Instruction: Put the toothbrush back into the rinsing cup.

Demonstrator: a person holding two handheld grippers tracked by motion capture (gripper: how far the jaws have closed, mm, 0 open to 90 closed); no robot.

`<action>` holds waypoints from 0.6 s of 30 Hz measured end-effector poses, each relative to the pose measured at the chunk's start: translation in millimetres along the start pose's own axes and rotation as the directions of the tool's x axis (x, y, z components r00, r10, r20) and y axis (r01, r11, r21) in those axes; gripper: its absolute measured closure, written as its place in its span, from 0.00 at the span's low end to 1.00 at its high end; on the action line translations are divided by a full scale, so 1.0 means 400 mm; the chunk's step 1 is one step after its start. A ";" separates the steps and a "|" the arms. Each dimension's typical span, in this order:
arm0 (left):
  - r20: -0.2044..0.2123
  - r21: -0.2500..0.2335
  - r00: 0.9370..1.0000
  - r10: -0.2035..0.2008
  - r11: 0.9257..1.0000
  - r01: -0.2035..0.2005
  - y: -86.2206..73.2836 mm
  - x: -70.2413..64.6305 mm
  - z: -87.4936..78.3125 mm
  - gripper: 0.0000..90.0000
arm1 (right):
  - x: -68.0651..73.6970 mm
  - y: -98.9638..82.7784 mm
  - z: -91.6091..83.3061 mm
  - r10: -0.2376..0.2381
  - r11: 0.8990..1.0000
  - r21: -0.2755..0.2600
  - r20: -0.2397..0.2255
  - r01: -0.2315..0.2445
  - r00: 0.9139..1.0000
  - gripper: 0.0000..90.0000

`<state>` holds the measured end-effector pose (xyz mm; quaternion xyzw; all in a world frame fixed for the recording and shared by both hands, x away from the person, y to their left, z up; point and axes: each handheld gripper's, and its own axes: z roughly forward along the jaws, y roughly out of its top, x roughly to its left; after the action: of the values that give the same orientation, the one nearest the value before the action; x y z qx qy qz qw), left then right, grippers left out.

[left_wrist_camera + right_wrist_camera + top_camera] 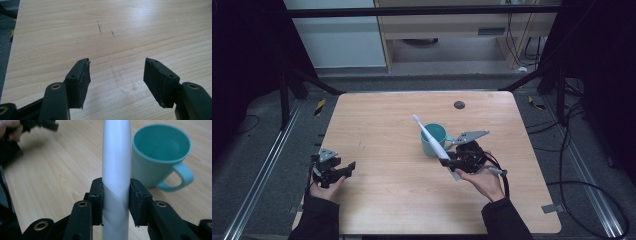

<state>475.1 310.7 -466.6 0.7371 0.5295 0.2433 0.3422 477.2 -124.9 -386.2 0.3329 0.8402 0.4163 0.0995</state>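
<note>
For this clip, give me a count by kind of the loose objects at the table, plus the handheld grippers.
Teal ceramic mug: 1
White plastic toothbrush, held in the right gripper: 1
Black two-jaw grippers, right and left gripper: 2
Total: 4

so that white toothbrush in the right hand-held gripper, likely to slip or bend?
Probably stiff: the toothbrush stays straight, held near one end by the right hand-held gripper. Its smooth, rounded handle might slip or twist between the pads. Looks light.
</note>
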 end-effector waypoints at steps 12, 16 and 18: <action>0.001 -0.003 1.000 -0.001 1.000 0.001 0.001 -0.001 0.001 0.42 | -0.019 0.051 0.003 0.071 0.976 -0.212 0.064 -0.056 0.995 0.74; 0.002 -0.003 1.000 0.000 1.000 0.000 0.001 -0.001 0.000 0.42 | -0.029 0.064 0.012 0.093 0.963 -0.259 0.068 -0.072 0.993 0.74; 0.002 -0.004 1.000 -0.002 1.000 0.002 0.001 0.000 0.000 0.42 | -0.031 0.070 0.018 0.093 0.960 -0.272 0.076 -0.069 0.993 0.74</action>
<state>475.5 310.5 -466.4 0.7361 0.5293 0.2435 0.3444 503.2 -116.2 -370.6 0.3688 0.7563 0.5150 0.1636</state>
